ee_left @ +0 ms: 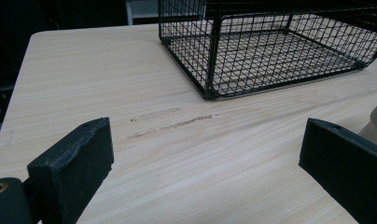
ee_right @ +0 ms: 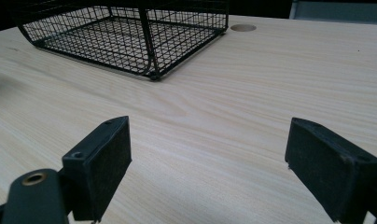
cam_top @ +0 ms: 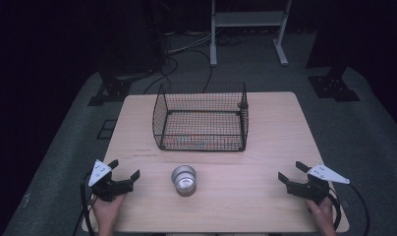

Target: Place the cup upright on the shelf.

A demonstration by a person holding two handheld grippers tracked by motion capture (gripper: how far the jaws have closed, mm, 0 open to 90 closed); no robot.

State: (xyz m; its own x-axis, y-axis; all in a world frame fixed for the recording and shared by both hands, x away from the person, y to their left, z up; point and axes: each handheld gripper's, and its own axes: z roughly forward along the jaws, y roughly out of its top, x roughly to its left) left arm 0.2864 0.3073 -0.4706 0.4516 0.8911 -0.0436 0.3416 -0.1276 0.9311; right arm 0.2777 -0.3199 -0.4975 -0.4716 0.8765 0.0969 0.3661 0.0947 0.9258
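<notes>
Nothing is gripped yet: your left gripper (cam_top: 124, 178) sits at the lower left of the high view and your right gripper (cam_top: 291, 176) at the lower right, both resting low near the table's (cam_top: 265, 206) near edge with jaws spread wide and bare wood between them. The metal cup (cam_top: 184, 179) stands upright at lower centre, between the two grippers and apart from each, just in front of the wire basket (cam_top: 201, 118), which sits at centre frame. This looks like the start, before any reach. Your next move probably calls for swinging one gripper inward to straddle the cup's wall or rim, then lifting it clear of the basket's front wall. Dim light makes the cup's inside hard to read, so you cannot tell whether it holds anything.
</notes>
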